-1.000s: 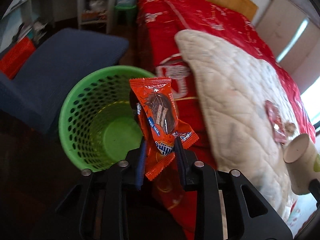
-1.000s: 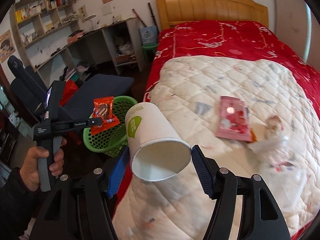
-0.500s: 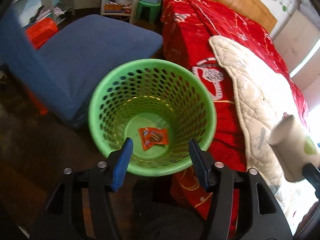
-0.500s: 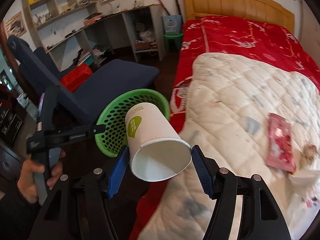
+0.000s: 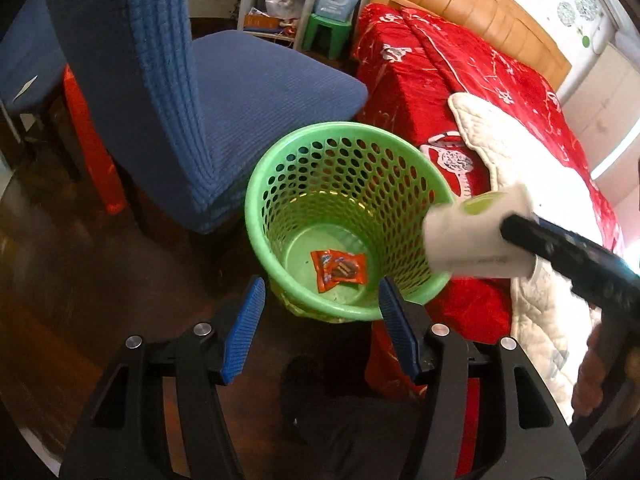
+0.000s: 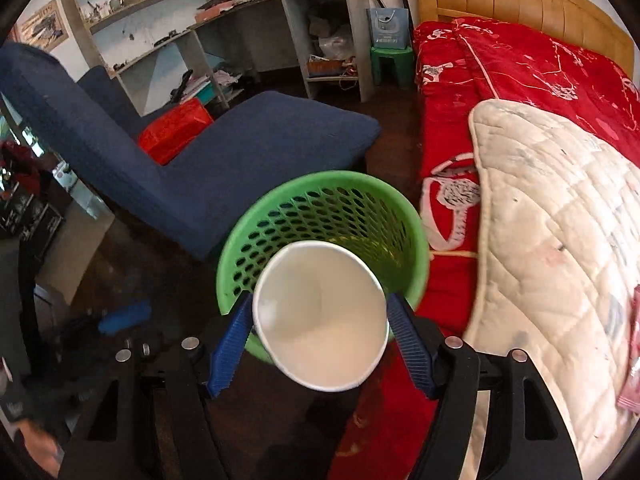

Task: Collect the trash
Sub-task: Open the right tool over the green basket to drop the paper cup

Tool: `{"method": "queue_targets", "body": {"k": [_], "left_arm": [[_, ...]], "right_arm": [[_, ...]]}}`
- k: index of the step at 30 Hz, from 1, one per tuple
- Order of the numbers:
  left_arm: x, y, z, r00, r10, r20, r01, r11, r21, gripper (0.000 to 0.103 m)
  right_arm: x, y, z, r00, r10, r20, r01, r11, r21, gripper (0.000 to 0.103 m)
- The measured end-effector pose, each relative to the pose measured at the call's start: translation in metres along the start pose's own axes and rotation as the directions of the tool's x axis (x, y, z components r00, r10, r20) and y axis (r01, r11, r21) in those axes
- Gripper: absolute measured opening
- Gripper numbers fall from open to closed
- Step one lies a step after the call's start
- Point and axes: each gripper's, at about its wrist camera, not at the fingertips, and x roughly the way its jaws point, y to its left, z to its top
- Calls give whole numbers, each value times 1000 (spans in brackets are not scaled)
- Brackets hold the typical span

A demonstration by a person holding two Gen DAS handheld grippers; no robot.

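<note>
A green perforated trash basket point(image 5: 256, 216) stands on the dark floor between the blue chair and the bed; it also shows in the right wrist view point(image 6: 320, 184). An orange snack wrapper point(image 5: 339, 270) lies on its bottom. My left gripper point(image 5: 322, 326) is open and empty just short of the basket's near rim. My right gripper point(image 6: 320, 338) is shut on a white paper cup point(image 6: 322, 320) with its open mouth toward the camera, over the basket's near rim. In the left wrist view the cup point(image 5: 476, 236) hangs over the basket's right rim.
A blue chair point(image 5: 168, 80) stands left of the basket. The bed with a red cover point(image 6: 516, 68) and a cream quilt point(image 6: 560, 240) lies to the right. A pink wrapper point(image 6: 632, 360) lies on the quilt. Shelves point(image 6: 240, 20) and a green stool point(image 6: 390, 62) stand behind.
My left gripper opened and the orange wrapper dropped into the basket. My right gripper carried the cup from over the bed to the basket's rim.
</note>
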Motion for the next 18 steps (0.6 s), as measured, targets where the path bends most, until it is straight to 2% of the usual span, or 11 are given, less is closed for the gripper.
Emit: {"method": "queue_targets", "body": {"k": [3, 9, 14, 18], "left_arm": [[-2, -1, -3, 1000, -2, -1, 2, 1000, 6, 59], [-10, -16, -5, 1000, -23, 14, 23, 999, 27, 59], [-20, -41, -11, 998, -54, 17, 53, 996, 70, 59], [-30, -68, -16, 996, -90, 28, 86, 989, 117, 59]], "right_arm": [[-4, 0, 2, 1000, 1, 15, -2, 1000, 19, 68], [-49, -12, -18, 998, -19, 66, 17, 999, 38, 70], [-100, -34, -52, 990, -71, 119, 61, 995, 82, 79], [-134, -56, -87, 982, -132, 133, 114, 984, 135, 81]]}}
